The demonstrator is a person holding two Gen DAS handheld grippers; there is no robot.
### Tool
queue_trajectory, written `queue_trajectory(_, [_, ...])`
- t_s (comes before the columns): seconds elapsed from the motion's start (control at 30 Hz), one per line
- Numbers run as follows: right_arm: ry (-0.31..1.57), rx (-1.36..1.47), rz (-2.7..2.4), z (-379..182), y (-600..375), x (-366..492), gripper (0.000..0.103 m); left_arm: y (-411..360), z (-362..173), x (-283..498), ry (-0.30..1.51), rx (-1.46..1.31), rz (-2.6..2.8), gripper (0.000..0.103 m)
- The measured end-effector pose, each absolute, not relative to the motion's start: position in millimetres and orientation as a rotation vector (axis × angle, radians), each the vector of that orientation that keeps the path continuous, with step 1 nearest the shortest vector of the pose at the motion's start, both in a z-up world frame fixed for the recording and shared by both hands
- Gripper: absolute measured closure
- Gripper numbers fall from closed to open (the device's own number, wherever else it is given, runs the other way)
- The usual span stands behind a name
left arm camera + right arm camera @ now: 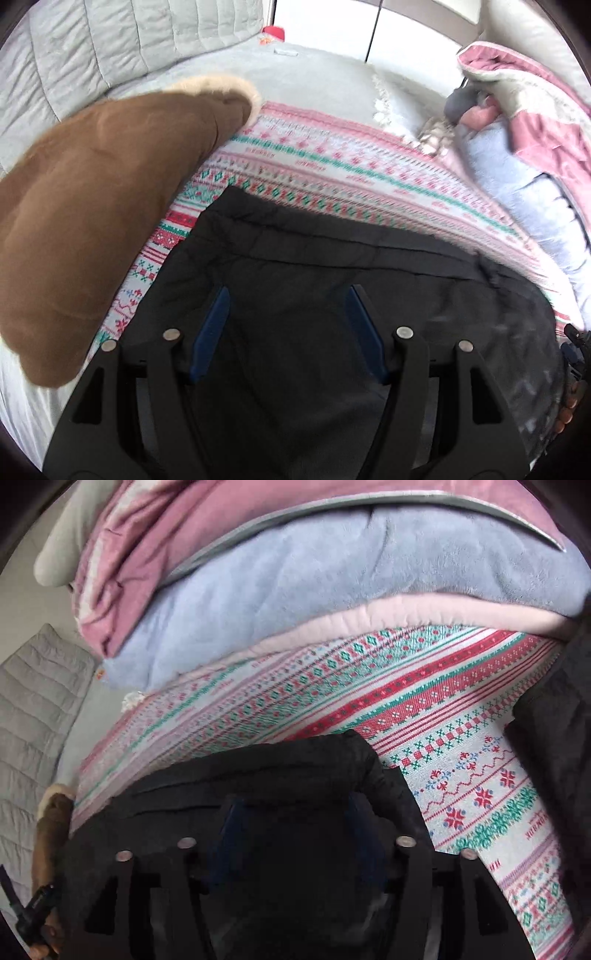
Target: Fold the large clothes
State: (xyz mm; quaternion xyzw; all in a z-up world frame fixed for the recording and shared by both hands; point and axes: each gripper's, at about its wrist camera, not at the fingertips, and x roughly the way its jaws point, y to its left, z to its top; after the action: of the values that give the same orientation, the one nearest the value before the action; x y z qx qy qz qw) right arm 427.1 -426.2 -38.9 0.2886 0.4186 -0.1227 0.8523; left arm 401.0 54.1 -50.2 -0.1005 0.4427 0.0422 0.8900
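A black padded garment [332, 266] lies on a bed covered by a red, green and white patterned blanket [332, 166]. My left gripper [288, 317] hangs just over the garment, its blue pads [218, 317] well apart with nothing pinched between them. In the right wrist view a bunched edge of the same black garment [295, 760] bulges up around my right gripper [293, 812]. Its dim blue pads [231, 812] stand apart, with dark cloth lying between them but not squeezed. The patterned blanket [406, 709] stretches beyond.
A brown garment with pale fleece trim [92, 221] lies left of the black one. Folded pink and light-blue blankets [295, 590] are piled along the bed's far side. A grey quilted cover [92, 48] lies behind. More dark cloth [554, 720] hangs at the right edge.
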Motion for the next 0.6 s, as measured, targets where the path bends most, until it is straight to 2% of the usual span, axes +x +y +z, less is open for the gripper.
queue_trajectory(0.2, [0.820, 0.609, -0.173, 2, -398, 381, 0.019, 17, -13, 348, 0.828, -0.080, -0.042, 0.036])
queue_trajectory(0.5, [0.877, 0.674, -0.130, 1, -395, 301, 0.019, 20, -12, 280, 0.806, -0.106, -0.072, 0.035])
queue_trajectory(0.6, [0.902, 0.686, -0.108, -11, -390, 263, 0.019, -1, -18, 258, 0.826, -0.105, -0.138, 0.035])
